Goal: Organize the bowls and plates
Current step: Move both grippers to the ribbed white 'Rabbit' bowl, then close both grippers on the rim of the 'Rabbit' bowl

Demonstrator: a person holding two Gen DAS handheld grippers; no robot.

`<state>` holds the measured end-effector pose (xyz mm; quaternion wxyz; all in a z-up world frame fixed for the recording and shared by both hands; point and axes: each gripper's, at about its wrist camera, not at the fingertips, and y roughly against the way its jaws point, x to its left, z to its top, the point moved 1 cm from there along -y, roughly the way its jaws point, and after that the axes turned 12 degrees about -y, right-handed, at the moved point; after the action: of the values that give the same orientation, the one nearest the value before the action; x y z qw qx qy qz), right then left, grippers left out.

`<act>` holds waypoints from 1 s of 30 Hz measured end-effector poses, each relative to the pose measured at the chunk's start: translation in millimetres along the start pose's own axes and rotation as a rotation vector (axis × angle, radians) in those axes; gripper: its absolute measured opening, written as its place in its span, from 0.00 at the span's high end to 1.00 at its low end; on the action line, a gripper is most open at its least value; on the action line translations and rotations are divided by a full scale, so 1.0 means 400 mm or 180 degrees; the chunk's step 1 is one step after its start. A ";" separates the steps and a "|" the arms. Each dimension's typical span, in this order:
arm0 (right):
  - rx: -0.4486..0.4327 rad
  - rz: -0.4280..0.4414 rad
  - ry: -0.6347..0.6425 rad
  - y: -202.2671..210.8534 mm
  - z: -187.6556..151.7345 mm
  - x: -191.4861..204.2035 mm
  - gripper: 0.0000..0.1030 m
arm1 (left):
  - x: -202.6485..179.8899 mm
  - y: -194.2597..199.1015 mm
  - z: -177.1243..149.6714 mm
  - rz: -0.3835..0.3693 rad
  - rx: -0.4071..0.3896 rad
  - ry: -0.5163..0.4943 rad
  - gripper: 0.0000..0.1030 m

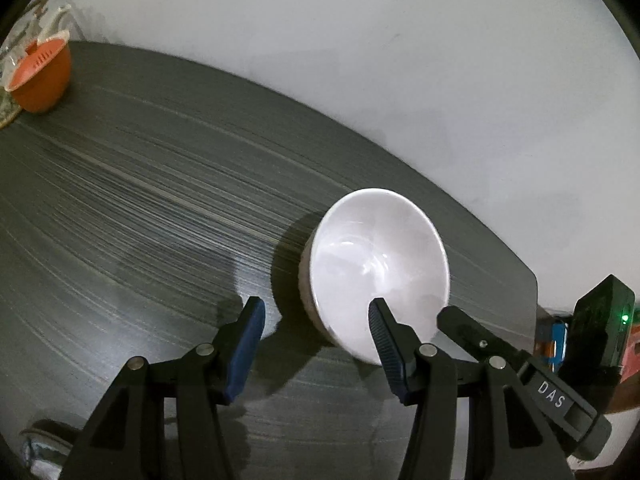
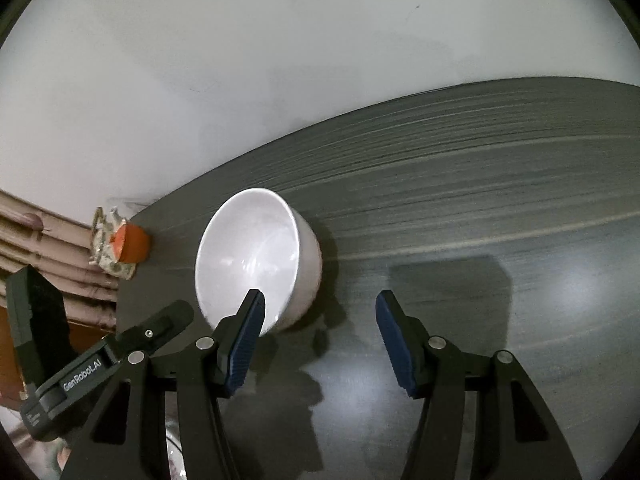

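Both grippers, left [image 1: 316, 306] and right [image 2: 318, 300], hang open over my grey table [image 1: 140, 208], holding nothing; between them sits a glossy white bowl [image 1: 376, 268], empty, near the wall.

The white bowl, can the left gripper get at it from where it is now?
Probably yes. The white bowl sits alone on the dark table, just ahead of the left gripper, whose jaws stand open and empty. Only the right gripper crowds it.

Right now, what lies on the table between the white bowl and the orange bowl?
Nothing: in the left wrist view, only bare grey tabletop stretches from the white bowl to the orange bowl at the far corner.
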<state>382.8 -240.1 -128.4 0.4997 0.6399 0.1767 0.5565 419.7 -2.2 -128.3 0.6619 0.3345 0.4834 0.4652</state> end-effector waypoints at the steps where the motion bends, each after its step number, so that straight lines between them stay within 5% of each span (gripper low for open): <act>1: 0.0017 -0.0020 0.0000 -0.012 0.003 0.003 0.46 | 0.003 -0.012 0.002 0.0033 0.0033 0.0003 0.47; 6: 0.0107 -0.0106 -0.0013 -0.075 0.004 0.015 0.49 | 0.010 -0.042 0.004 0.0071 0.0065 0.0023 0.51; 9: 0.0154 -0.0102 -0.0011 -0.103 0.001 0.019 0.58 | 0.007 -0.066 0.015 0.0044 0.0103 0.0003 0.77; 11: 0.0189 -0.0095 0.0002 -0.121 -0.001 0.024 0.67 | 0.008 -0.070 0.009 -0.0021 0.0121 0.0021 0.81; 13: 0.0224 -0.0012 0.0000 -0.127 -0.006 0.026 0.74 | 0.001 -0.066 0.002 0.0047 0.0123 -0.0025 0.81; 20: 0.0182 -0.0051 0.0074 -0.100 -0.028 0.041 0.75 | -0.039 0.014 -0.039 0.0090 0.0069 -0.0165 0.81; 30: -0.0040 0.0075 0.0163 0.094 -0.098 0.043 0.75 | -0.144 0.192 -0.121 0.0188 -0.0130 -0.0495 0.81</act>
<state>340.9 -225.8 -92.5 0.4924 0.6243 0.1784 0.5796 345.5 -30.4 -55.7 0.6901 0.3702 0.4108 0.4669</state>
